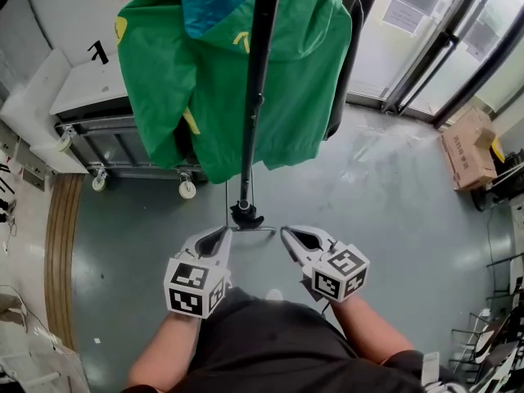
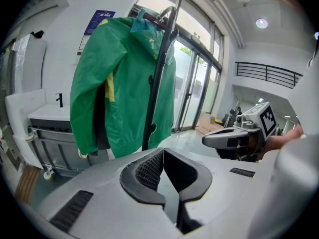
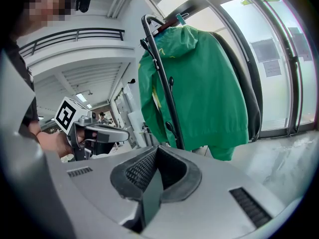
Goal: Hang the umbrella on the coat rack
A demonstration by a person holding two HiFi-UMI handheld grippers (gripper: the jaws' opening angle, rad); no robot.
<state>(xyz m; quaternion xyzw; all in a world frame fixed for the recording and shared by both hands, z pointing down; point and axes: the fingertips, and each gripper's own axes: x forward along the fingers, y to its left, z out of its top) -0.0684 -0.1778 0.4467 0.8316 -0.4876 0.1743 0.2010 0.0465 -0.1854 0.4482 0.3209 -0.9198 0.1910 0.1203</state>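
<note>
Room: grey polished floor [image 1: 393, 187] in an entrance hall, with glass doors [image 1: 442, 47] along the far right edge, a grey wheeled cabinet [image 1: 123, 146] by the far left edge and a cardboard box [image 1: 468, 150] at the right edge.
Coat rack: the coat rack [image 2: 168, 9] stood mid-floor, straight ahead of the person, carrying a green jacket [image 1: 213, 80] with a dark garment behind it.
Umbrella: no umbrella lay on the floor or sat in either gripper. A long black shaft with a hooked top ran down the front of the jacket to just above the floor. I took this for the umbrella [image 1: 254, 97], hanging by its crook from the top of the rack. It could not be cleanly told apart from the rack's own post.
Left gripper: the left gripper [image 1: 225, 234] was held low on the near side of the rack's foot, jaws pressed together with nothing between them.
Right gripper: the right gripper [image 1: 286, 234] was just beside it, level with it, jaws likewise pressed together and empty.
Contact: neither gripper touched the rack, the jacket or the shaft.
Progress: if the shaft was the umbrella, the hanging looked done, with both grippers clear of it.
Left to do: nothing obvious, beyond checking that the crook sat securely.
</note>
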